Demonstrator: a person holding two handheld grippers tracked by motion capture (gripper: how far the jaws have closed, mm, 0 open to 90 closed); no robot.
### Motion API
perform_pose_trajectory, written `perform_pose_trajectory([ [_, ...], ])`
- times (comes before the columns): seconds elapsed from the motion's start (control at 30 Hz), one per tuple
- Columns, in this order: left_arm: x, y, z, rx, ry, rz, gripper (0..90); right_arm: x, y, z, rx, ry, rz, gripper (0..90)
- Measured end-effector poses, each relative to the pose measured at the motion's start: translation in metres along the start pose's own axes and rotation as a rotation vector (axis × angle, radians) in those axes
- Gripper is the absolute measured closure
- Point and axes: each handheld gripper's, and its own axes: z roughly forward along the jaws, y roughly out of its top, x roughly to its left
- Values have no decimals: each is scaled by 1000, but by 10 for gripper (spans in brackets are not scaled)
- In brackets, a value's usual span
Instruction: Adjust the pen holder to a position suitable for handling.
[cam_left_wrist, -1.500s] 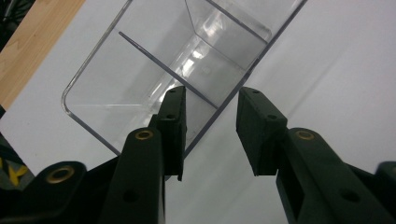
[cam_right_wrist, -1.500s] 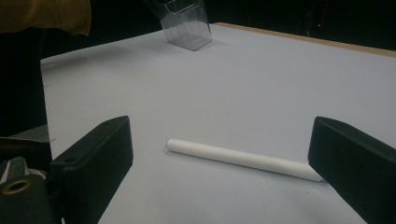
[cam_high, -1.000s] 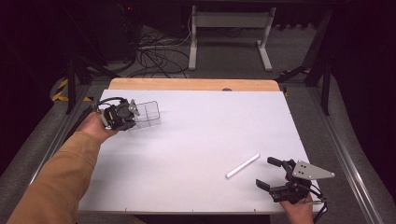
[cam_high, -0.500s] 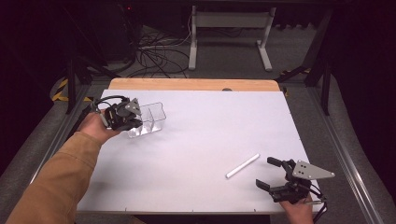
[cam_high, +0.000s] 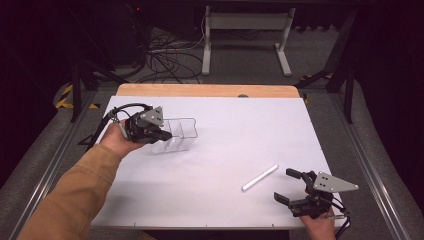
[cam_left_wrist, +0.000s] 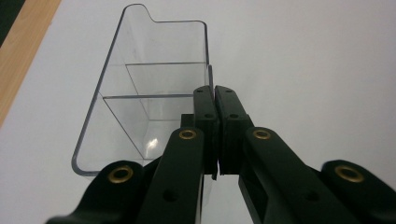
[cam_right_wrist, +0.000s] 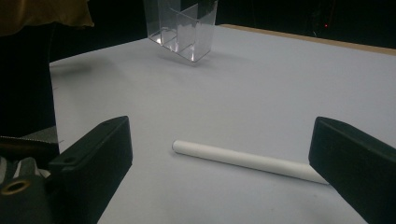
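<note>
The left gripper (cam_high: 167, 135), held in a tan-sleeved arm reaching in from the lower left, points rightward with its fingers (cam_left_wrist: 205, 116) pinched tight together, while the right gripper (cam_high: 289, 186) sits low at the near right, fingers (cam_right_wrist: 93, 154) spread wide.

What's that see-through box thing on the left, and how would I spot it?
Start at the white table and look to its far left part, where the left gripper is shut on one wall of the clear box. It is an open-topped plastic organiser split by dividers, tilted in the grip. Its only neighbour, the white stick near the right gripper, is solid and thin.
</note>
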Motion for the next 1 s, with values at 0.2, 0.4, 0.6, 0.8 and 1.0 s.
perform_pose_trajectory([
  [0.2,-11,16,11,-71,-72,40,890,0,0,0,0,2,-4,66],
  [0.4,-17,25,24,-126,-124,58,890,0,0,-1,-2,2,-3,66],
  [0.6,-18,34,41,-170,-158,55,890,0,0,-1,-1,4,-4,65],
  [0.8,-22,41,54,-190,-177,65,891,0,0,-1,-1,5,-4,65],
  [1.0,-24,42,62,-192,-203,72,890,0,0,-1,-1,6,-4,65],
])
